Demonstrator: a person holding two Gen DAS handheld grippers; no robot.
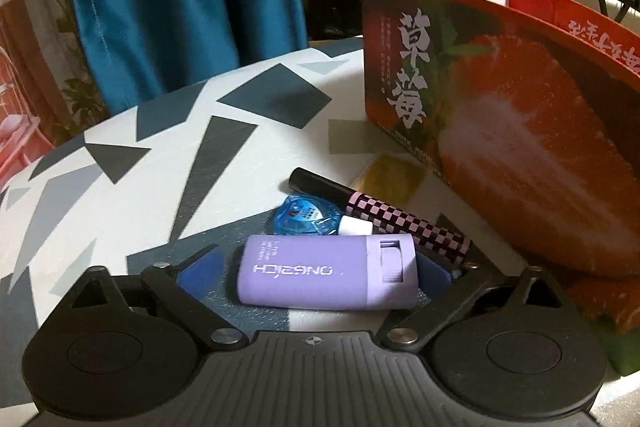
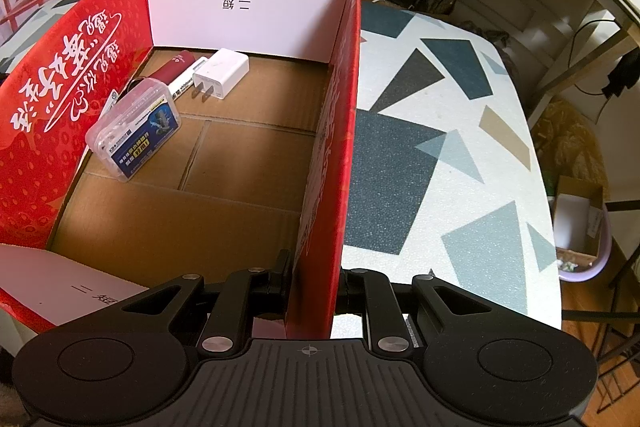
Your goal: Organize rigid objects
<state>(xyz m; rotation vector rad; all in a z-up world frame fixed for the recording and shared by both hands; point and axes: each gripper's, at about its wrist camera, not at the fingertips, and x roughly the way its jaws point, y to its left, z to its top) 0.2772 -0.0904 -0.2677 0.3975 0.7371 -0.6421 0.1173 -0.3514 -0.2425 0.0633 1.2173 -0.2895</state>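
Nearest the left wrist camera, the left gripper [image 1: 316, 273] is hanging over the patterned table [image 1: 120, 187] with its blue pads [image 1: 198, 273] spread wide on either side of a lilac case [image 1: 326, 273]. No pad is pressing on the case, which is lying flat on its side just in front of the red strawberry box [image 1: 500, 131].

To do this step well, I judge the pads should be closing squarely across the case's short ends, low enough to avoid slipping off the rounded corners, before lifting it up over the box wall.

Just behind the case a blue correction-tape dispenser [image 1: 304, 217] is touching it, and a checkered pen [image 1: 384, 217] is lying between the case and the box; both are crowding the far pad and may be dragged along.

Beside the box's near right wall, the right gripper [image 2: 314, 283] is pinching that wall [image 2: 320, 187] between closed fingers, steadying it. Inside the box, against its far left corner, are sitting a white charger plug [image 2: 222, 69], a clear plastic case [image 2: 136, 131], a dark red tube [image 2: 172, 67] and a white marker [image 2: 184, 79].
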